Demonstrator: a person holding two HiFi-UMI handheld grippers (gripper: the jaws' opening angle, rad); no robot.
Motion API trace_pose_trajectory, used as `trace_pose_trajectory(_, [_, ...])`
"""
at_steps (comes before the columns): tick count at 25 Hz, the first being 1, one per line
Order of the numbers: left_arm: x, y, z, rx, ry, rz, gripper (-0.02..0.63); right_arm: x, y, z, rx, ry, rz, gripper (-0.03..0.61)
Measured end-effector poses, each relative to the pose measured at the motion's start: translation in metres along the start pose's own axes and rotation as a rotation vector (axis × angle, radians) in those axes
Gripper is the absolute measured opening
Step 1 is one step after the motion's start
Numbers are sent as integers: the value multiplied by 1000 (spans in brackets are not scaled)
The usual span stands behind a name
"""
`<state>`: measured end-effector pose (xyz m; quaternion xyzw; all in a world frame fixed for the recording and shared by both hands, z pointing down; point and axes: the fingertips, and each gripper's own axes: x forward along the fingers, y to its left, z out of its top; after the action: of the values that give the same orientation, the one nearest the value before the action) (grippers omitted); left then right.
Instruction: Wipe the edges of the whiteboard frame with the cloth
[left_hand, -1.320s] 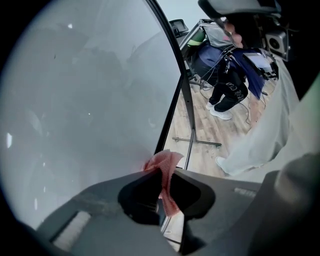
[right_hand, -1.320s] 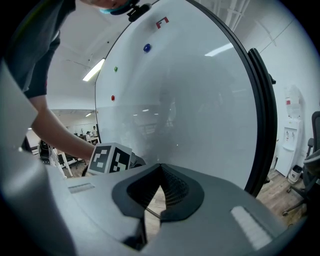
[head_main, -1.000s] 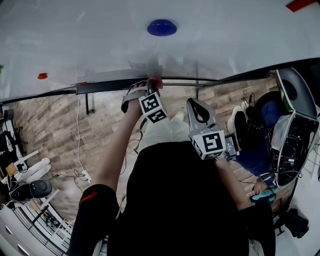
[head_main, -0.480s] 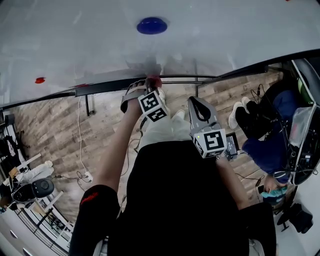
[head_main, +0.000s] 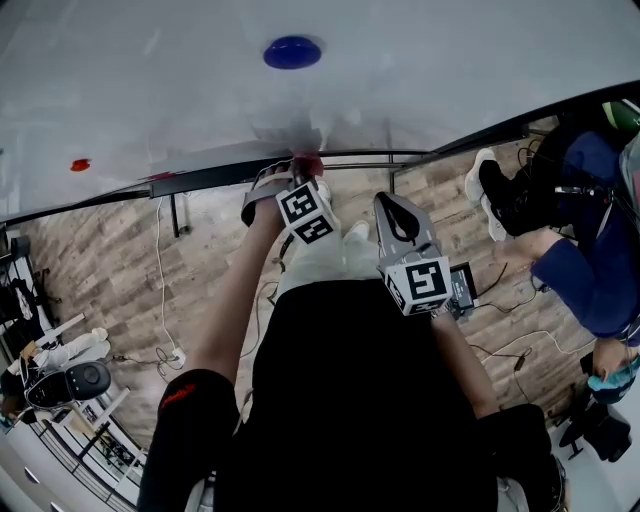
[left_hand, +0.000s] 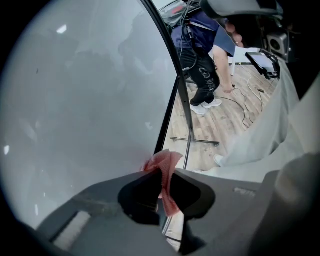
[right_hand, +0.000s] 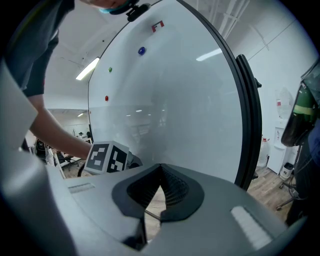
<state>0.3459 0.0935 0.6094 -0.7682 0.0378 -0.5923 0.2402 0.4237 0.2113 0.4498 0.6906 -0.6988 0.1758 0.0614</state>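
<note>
The whiteboard (head_main: 420, 70) stands ahead, and its frame (head_main: 210, 176) runs along the lower edge above the floor (head_main: 110, 270). The cloth (head_main: 309, 164) lies against that frame, between the jaws of the left hand-held gripper (head_main: 298, 172). The right hand-held gripper (head_main: 392, 208) is just to its right, nearer the body and apart from the frame. A round magnet (head_main: 293, 52) is on the board above the cloth. Another person (head_main: 590, 250) is at the far right.

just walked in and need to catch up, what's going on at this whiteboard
A person stands at a whiteboard with a gripper in each hand. The left gripper is shut on a red cloth and holds it against the black frame along the board's bottom edge, so the wiping is under way there. The right gripper is shut with nothing between its jaws and hangs back from the board, touching nothing.
</note>
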Motion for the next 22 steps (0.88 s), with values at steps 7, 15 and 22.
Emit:
trace_pose_trajectory(7, [-4,0,9,1,-19,6,43,-6,-4,1,5,2,-7,2])
trace_pose_trajectory(15, [-4,-4,21,16,-36,4,43,-12,-4,-2,7,4,-15,2])
trace_pose_trajectory(22, [-2,-9,38,39,-47,-4,43,-21,-14,-2,18,-2,-37,2])
